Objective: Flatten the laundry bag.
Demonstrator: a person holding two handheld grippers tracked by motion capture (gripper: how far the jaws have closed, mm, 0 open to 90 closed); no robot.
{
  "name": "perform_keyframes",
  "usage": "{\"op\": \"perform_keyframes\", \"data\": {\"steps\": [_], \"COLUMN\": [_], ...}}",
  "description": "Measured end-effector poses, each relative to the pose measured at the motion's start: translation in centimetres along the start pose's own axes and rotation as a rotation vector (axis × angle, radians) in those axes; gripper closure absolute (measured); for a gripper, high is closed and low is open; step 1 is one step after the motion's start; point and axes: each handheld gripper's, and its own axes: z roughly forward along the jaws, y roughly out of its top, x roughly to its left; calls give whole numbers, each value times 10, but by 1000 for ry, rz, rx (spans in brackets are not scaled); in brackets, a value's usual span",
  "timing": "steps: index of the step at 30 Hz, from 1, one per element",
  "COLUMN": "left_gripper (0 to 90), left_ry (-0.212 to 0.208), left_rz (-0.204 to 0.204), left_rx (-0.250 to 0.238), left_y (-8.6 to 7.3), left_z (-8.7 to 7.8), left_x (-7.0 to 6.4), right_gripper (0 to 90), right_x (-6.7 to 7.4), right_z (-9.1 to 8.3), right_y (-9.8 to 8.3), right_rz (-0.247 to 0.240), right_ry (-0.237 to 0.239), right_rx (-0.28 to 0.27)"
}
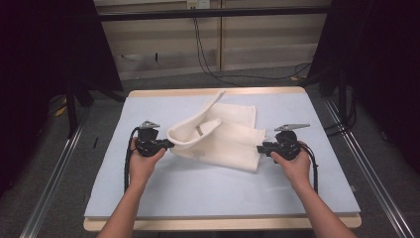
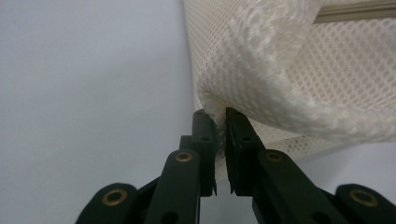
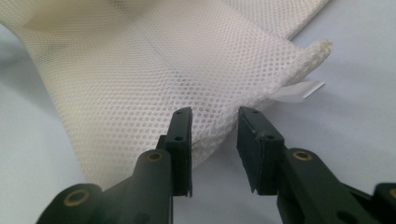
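A white mesh bag (image 1: 225, 139) lies near the middle of a pale blue mat (image 1: 198, 193) covering the wooden table (image 1: 218, 224). Its left side is lifted into a curled, open loop; the rest lies flat. Whether anything is inside the bag cannot be told. Black cables (image 1: 208, 59) trail over the floor behind the table, well apart from the work.

The left gripper (image 2: 220, 122), held in the person's left hand (image 1: 141, 161), has its jaws nearly closed, pinching the thick rolled edge of the mesh between them. The right gripper (image 3: 212, 128), in the right hand (image 1: 292, 163), stands at the bag's right edge with jaws parted; mesh lies against the left jaw, not clamped. A small white tag (image 3: 299, 91) protrudes from the bag's corner just beyond
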Motion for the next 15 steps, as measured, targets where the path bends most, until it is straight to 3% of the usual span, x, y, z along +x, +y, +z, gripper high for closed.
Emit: {"op": "perform_keyframes", "data": {"steps": [1,2,3,4,9,15], "left_gripper": [834,834,834,834,835,836], "left_ry": [7,4,5,7,16,35], "left_rz": [-22,-16,-14,-33,-42,-97], "left_rx": [-10,1,3,-6,5,-3], "left_y": [-1,-1,-1,-1,-2,-3], "left_z": [1,1,1,2,1,1], "left_x": [3,5,7,7,15,29], "right_gripper": [690,747,747,817,852,861], "right_x": [0,1,1,3,2,-3], "right_z": [0,2,2,2,3,3], "right_y": [1,2,2,4,7,11], "right_rz": [-1,-5,-5,-19,-28,-67], "right_ry": [5,23,23,26,23,-8], "right_rx": [2,9,9,26,29,12]}}
